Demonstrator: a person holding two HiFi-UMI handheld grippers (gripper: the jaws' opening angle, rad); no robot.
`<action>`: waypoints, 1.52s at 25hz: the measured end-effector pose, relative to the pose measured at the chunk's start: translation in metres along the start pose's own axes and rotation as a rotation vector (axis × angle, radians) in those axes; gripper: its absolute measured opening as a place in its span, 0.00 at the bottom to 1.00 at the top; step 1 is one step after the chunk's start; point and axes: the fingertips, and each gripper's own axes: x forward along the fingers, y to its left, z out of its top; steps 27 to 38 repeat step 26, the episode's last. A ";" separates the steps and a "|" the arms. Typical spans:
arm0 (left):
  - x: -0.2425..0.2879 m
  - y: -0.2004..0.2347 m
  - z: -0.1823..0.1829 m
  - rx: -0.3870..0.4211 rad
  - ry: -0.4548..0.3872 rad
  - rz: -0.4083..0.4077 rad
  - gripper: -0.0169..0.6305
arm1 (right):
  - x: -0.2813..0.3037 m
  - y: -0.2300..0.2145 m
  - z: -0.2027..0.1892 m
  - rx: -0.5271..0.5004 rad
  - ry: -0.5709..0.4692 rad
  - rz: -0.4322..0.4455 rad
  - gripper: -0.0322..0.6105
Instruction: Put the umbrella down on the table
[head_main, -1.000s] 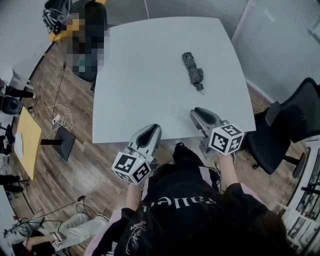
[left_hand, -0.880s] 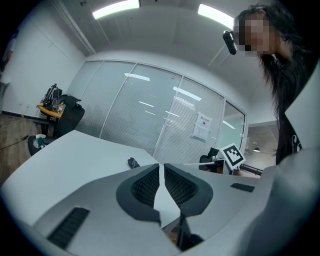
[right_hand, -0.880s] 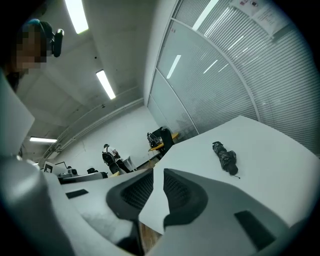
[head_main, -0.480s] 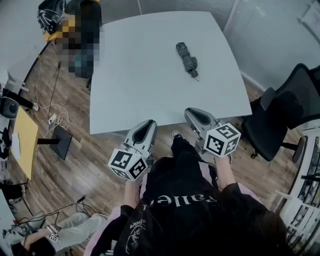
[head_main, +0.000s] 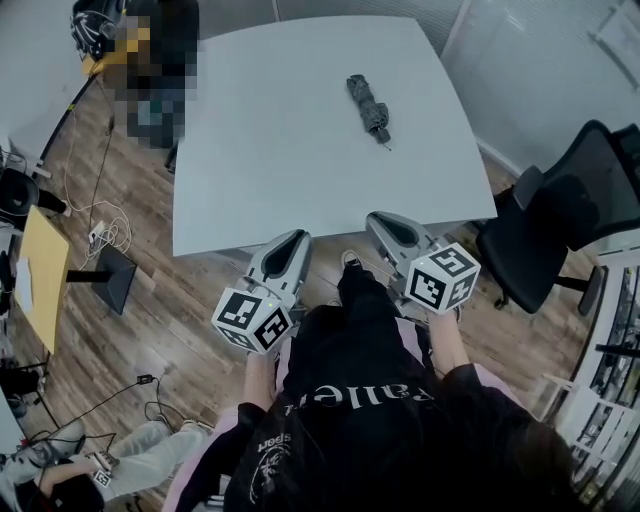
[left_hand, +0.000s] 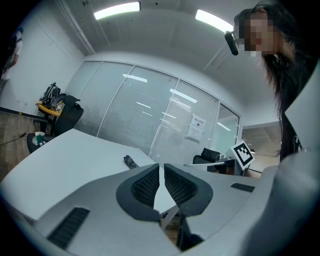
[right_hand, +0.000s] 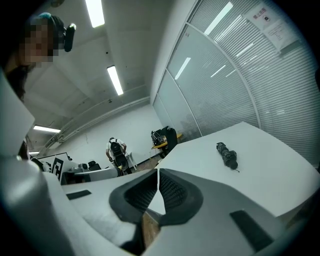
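Both grippers now sit further back from the table (head_main: 280, 150) than a second ago, off its near edge and close to the person's body. Folded and strapped, the umbrella (head_main: 367, 106) lies flat on the table's far half, right of centre, touching nothing else (the placement step reads as complete). The left gripper (head_main: 290, 245) has its jaws together with nothing between them. The right gripper (head_main: 388, 225) has just been closing its jaws, which now meet, also empty. This fits a withdrawal after release. No writing shows on the umbrella. White lettering on the person's black top (head_main: 370, 400) is inverted and unclear, and a notice (left_hand: 196, 131) on the glass wall beyond the table is too small to read.
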 end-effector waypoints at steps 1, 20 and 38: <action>0.000 -0.001 -0.001 0.001 0.001 -0.005 0.10 | -0.002 0.000 -0.001 0.000 0.000 -0.002 0.09; 0.005 -0.019 0.004 0.005 -0.002 -0.058 0.10 | -0.018 -0.002 0.004 -0.013 -0.004 -0.032 0.09; 0.011 -0.016 0.011 0.022 -0.026 -0.058 0.10 | -0.019 -0.013 0.020 -0.040 -0.028 -0.035 0.09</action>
